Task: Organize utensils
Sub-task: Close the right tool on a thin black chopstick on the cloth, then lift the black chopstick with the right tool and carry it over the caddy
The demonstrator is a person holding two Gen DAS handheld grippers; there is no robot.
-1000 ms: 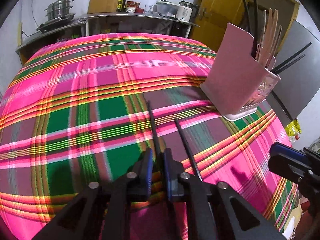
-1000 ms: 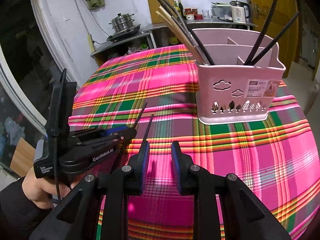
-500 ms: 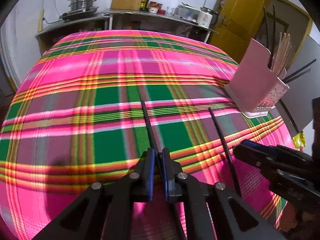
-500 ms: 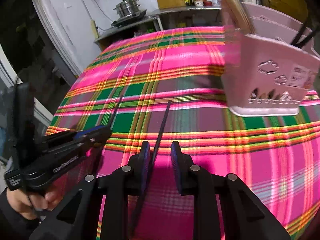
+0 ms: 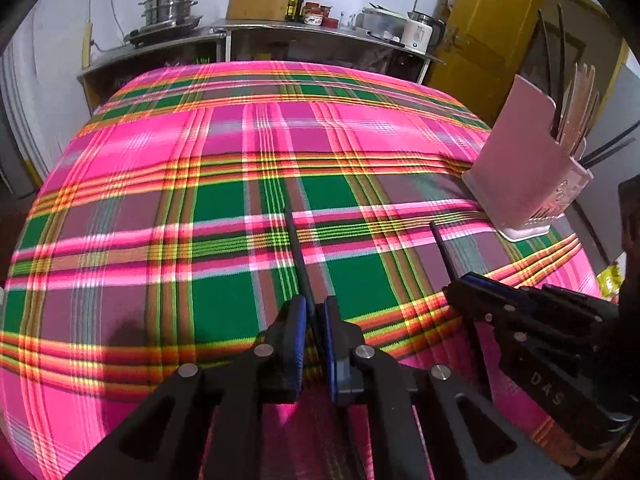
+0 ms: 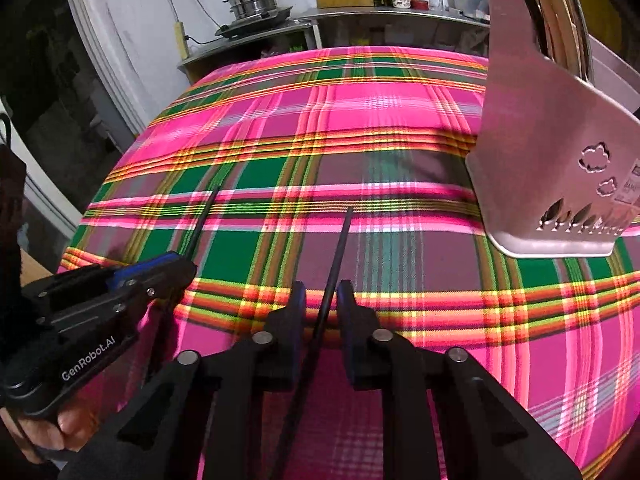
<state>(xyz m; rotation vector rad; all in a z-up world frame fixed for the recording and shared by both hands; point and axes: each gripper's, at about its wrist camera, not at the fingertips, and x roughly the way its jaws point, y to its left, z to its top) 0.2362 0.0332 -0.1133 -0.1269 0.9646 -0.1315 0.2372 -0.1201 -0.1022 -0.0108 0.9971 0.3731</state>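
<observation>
Chopsticks sit one in each of my tongs, both pointing ahead. My left gripper (image 5: 315, 322) pinches one chopstick (image 5: 297, 254); my right gripper (image 6: 321, 307) — jaws a little apart, grip uncertain — straddles the other (image 6: 338, 248). The basket (image 6: 548, 152) stands ahead and rightward, nearer my right hand.

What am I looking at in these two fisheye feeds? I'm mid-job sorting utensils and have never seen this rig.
There is no robot arm: a person holds a two-finger gripper in each hand, each with a camera looking along its fingers. The left feed shows the left gripper shut on a black chopstick, with the right gripper at its side. The right feed shows the right gripper's own fingers either side of a second black chopstick, not yet closed on it. Both work over a plaid tablecloth. To the right stands a pink utensil basket already holding chopsticks.
</observation>
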